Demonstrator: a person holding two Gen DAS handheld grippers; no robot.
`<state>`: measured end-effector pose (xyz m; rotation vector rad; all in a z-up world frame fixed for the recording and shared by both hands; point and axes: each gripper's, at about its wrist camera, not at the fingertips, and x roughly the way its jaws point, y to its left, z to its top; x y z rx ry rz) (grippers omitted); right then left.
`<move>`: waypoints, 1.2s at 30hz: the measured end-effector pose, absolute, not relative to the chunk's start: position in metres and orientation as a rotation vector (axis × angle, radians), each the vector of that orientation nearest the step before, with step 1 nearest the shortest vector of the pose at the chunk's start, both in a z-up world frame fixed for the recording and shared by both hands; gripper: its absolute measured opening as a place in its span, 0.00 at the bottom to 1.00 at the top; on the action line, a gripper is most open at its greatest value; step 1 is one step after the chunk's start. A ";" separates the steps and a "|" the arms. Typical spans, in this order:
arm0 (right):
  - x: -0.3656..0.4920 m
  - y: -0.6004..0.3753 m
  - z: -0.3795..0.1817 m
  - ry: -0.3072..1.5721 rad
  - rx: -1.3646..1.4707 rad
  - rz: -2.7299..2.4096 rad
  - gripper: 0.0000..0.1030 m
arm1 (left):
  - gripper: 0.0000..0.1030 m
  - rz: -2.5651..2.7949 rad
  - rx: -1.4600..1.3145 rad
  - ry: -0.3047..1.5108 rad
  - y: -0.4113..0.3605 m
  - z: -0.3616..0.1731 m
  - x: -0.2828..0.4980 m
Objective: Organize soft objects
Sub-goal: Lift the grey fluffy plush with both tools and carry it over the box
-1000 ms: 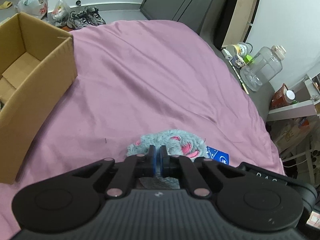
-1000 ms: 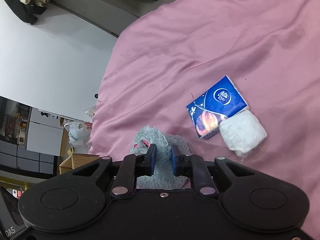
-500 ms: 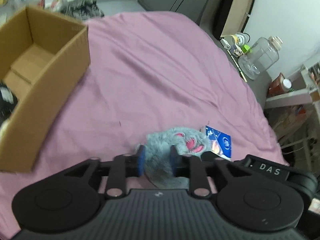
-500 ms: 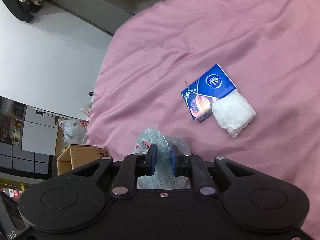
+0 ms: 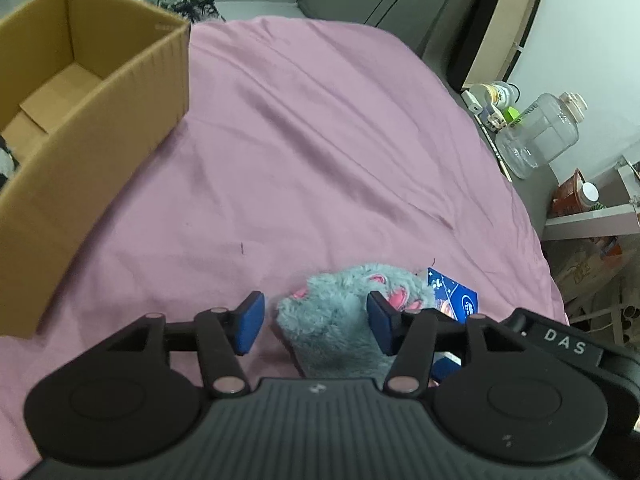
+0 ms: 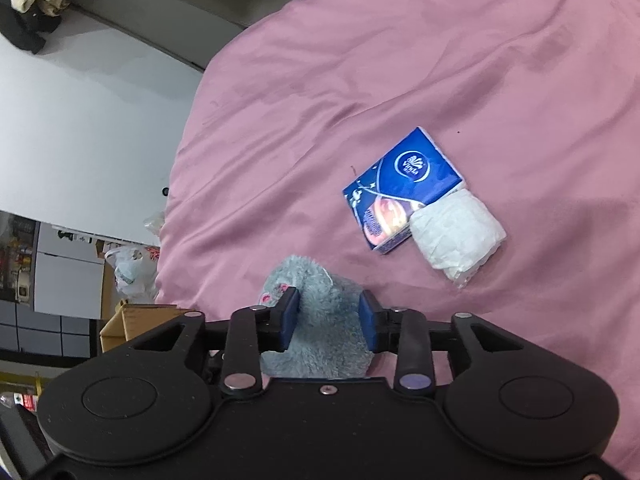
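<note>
Grey plush toy (image 5: 344, 312) lies on the pink bed (image 5: 320, 140); left gripper (image 5: 316, 322) has just been opening, jaws half-wide, toy between them, left pad clear; right gripper (image 6: 327, 322), also just opening, narrowly brackets it; apparently released; cardboard box (image 5: 92, 96) well apart.

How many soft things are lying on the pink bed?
3: the fuzzy grey plush between the gripper fingers, the blue tissue pack farther out, and the white wrapped bundle touching that pack. The cardboard box may hide more.
</note>
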<state>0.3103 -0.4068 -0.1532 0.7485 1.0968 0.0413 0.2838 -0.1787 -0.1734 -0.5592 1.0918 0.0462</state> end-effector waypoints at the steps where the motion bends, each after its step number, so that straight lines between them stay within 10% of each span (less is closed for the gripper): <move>1: 0.311 -0.408 -0.154 1.098 0.754 0.039 0.37 | 0.53 0.047 -0.563 1.096 -0.179 -0.176 0.285; 12: 0.319 -0.405 -0.160 1.104 0.745 0.027 0.44 | 0.41 0.021 -0.606 1.079 -0.188 -0.184 0.286; 19: 0.316 -0.401 -0.155 1.084 0.717 0.062 0.27 | 0.36 0.032 -0.592 1.047 -0.187 -0.172 0.279; 36: 0.295 -0.348 -0.101 0.928 0.690 0.264 0.26 | 0.36 0.063 -0.597 0.920 -0.134 -0.101 0.254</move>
